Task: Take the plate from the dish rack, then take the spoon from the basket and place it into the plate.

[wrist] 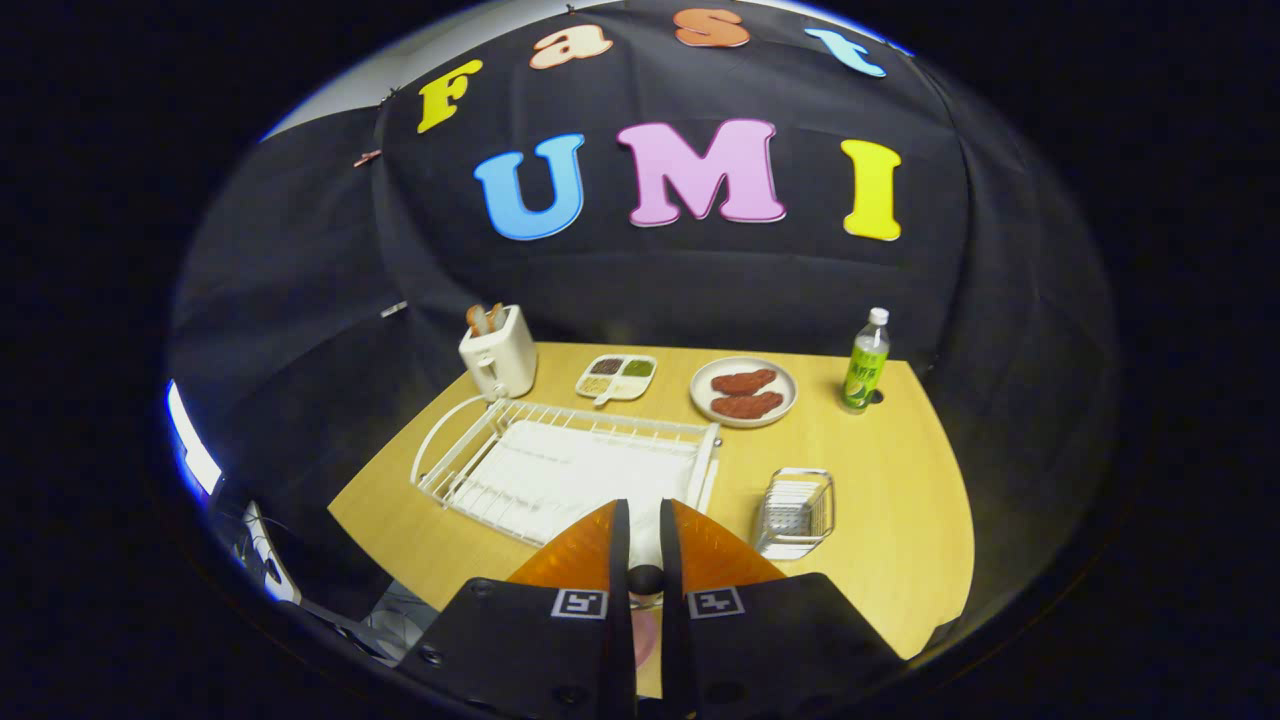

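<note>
Honestly, the spoon is the part I can't pin down. A dark rounded thing (645,578) fills the narrow gap between the fingers of the gripper (644,510), which are drawn almost together and look pinched on it. My guess is that it's the spoon's end, but I can't tell for sure. Below it, nearer than the fingers, a pinkish patch (645,635) peeks through the gap. That might be the plate, sitting at the near edge of the table (880,480).

The basket (820,505) is just right of the fingers and I see no spoon in it. The dish rack (560,415), beyond and left of them, has no plate standing in it, so I reckon we're at the drop.

Main worry: if that pink bit is the plate, it's mostly hidden under the gripper, so I'm releasing almost blind. The spoon could hit the rim and bounce off the near edge. A thin, end-on pinch might also let it swivel or slip early.

Far stuff (toaster (498,355), bottle (866,360), food plate (745,362)) is well clear.
</note>
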Demonstrator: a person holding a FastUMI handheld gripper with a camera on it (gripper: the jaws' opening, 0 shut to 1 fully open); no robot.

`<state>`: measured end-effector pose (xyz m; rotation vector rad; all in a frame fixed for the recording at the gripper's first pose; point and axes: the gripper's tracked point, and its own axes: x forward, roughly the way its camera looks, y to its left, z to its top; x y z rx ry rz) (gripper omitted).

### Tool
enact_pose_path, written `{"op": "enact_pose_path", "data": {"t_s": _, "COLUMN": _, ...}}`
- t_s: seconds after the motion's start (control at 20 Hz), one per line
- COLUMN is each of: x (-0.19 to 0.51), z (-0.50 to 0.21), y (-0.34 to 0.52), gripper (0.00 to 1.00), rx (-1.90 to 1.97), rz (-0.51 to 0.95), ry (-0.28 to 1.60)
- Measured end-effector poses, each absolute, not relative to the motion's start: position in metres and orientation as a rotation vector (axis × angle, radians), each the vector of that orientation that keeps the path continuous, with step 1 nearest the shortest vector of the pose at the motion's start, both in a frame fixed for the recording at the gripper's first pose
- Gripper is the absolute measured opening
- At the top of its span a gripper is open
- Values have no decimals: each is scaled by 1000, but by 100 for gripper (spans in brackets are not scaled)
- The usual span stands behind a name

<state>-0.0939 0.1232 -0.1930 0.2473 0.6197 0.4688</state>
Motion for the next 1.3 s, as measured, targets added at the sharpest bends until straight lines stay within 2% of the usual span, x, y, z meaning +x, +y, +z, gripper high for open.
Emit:
{"op": "enact_pose_path", "data": {"t_s": 0.25, "x": -117, "z": -222, "y": 195, "gripper": 14, "rx": 254, "rz": 598, "ry": 674}}
{"op": "enact_pose_path", "data": {"t_s": 0.55, "x": -119, "z": -244, "y": 252, "gripper": 15, "rx": 194, "rz": 709, "ry": 635}}
{"op": "enact_pose_path", "data": {"t_s": 0.95, "x": -151, "z": -273, "y": 236, "gripper": 18, "rx": 100, "rz": 764, "ry": 662}}
{"op": "enact_pose_path", "data": {"t_s": 1.15, "x": -161, "z": -309, "y": 216, "gripper": 21, "rx": 115, "rz": 739, "ry": 750}}
{"op": "enact_pose_path", "data": {"t_s": 1.25, "x": -159, "z": -318, "y": 214, "gripper": 19, "rx": 114, "rz": 725, "ry": 776}}
{"op": "enact_pose_path", "data": {"t_s": 1.3, "x": -157, "z": -322, "y": 214, "gripper": 23, "rx": 107, "rz": 716, "ry": 787}}
